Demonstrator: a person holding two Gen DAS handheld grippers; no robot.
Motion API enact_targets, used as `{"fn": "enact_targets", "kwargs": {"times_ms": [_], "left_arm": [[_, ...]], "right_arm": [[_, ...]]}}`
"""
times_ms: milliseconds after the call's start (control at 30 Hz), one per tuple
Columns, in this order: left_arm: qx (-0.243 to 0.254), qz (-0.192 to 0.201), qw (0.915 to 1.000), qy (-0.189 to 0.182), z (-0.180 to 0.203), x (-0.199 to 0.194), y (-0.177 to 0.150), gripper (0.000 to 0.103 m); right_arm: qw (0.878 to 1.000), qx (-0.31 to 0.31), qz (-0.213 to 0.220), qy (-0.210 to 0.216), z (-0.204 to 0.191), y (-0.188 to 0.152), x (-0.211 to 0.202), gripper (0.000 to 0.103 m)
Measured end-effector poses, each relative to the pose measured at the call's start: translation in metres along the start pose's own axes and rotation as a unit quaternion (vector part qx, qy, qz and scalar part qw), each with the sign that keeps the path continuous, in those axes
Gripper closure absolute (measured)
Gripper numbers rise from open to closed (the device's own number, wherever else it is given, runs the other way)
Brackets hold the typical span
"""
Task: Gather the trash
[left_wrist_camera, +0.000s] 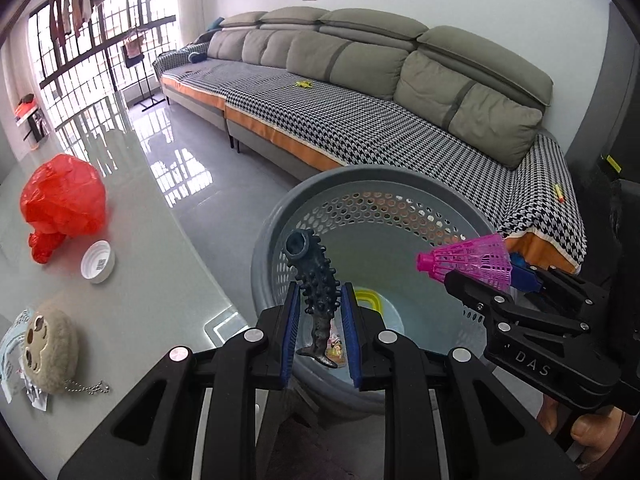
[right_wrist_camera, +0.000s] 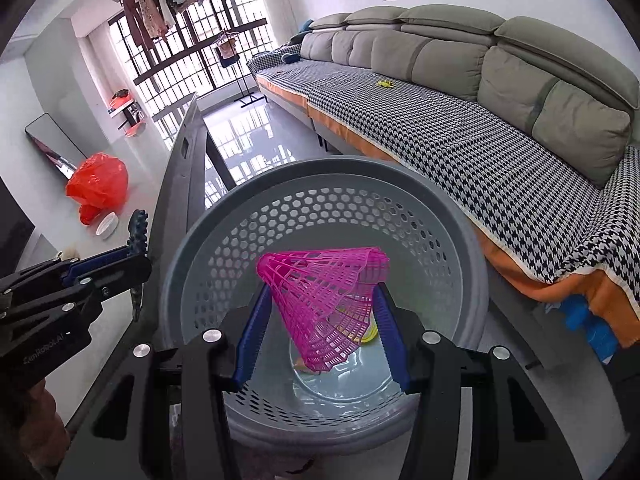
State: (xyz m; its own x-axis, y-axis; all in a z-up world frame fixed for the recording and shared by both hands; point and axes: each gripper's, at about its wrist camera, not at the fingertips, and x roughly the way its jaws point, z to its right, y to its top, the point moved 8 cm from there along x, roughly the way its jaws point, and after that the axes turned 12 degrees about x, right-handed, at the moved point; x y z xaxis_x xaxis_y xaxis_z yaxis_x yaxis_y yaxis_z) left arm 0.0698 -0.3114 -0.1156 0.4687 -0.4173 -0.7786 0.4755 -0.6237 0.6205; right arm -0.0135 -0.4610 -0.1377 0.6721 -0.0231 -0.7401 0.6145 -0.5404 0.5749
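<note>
A grey perforated basket (left_wrist_camera: 288, 204) (right_wrist_camera: 200, 236) stands on the floor between table and sofa. My left gripper (left_wrist_camera: 319, 300) is shut on a dark, knobbly tentacle-like toy (left_wrist_camera: 314, 276), held upright over the basket's near rim. My right gripper (right_wrist_camera: 320, 300) is shut on a pink plastic shuttlecock (right_wrist_camera: 320, 300), held over the basket's opening; in the left wrist view the shuttlecock (left_wrist_camera: 468, 262) shows at the right. In the right wrist view the left gripper (right_wrist_camera: 134, 258) with the toy (right_wrist_camera: 138, 228) is at the left. Yellow and other small items (left_wrist_camera: 366, 298) lie in the basket's bottom.
On the pale table (left_wrist_camera: 152, 300) lie a red plastic bag (left_wrist_camera: 64, 200), a white cap (left_wrist_camera: 98, 261), a beige plush keychain (left_wrist_camera: 50, 350) and crumpled paper (left_wrist_camera: 12, 344). A long sofa (left_wrist_camera: 360, 120) with a houndstooth cover runs behind the basket. A blue object (right_wrist_camera: 590, 328) sits under it.
</note>
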Motion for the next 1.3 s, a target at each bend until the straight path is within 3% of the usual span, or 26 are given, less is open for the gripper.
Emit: {"fn": "enact_targets", "kwargs": {"times_ms": [433, 500, 667, 1300], "left_arm": [[-0.005, -0.014, 0.9999, 0.004, 0.005, 0.023, 0.008, 0.081], [-0.008, -0.011, 0.9999, 0.006, 0.003, 0.021, 0.009, 0.075], [-0.01, 0.003, 0.9999, 0.013, -0.002, 0.011, 0.013, 0.048], [-0.036, 0.028, 0.9986, 0.025, -0.025, -0.018, 0.005, 0.038]], "right_arm": [[1.0, -0.001, -0.015, -0.003, 0.009, -0.003, 0.016, 0.052], [1.0, -0.005, -0.014, -0.006, 0.008, -0.002, 0.016, 0.05], [1.0, -0.007, -0.009, -0.009, 0.003, 0.001, 0.015, 0.038], [1.0, -0.005, -0.004, -0.018, -0.014, 0.001, 0.007, 0.037]]}}
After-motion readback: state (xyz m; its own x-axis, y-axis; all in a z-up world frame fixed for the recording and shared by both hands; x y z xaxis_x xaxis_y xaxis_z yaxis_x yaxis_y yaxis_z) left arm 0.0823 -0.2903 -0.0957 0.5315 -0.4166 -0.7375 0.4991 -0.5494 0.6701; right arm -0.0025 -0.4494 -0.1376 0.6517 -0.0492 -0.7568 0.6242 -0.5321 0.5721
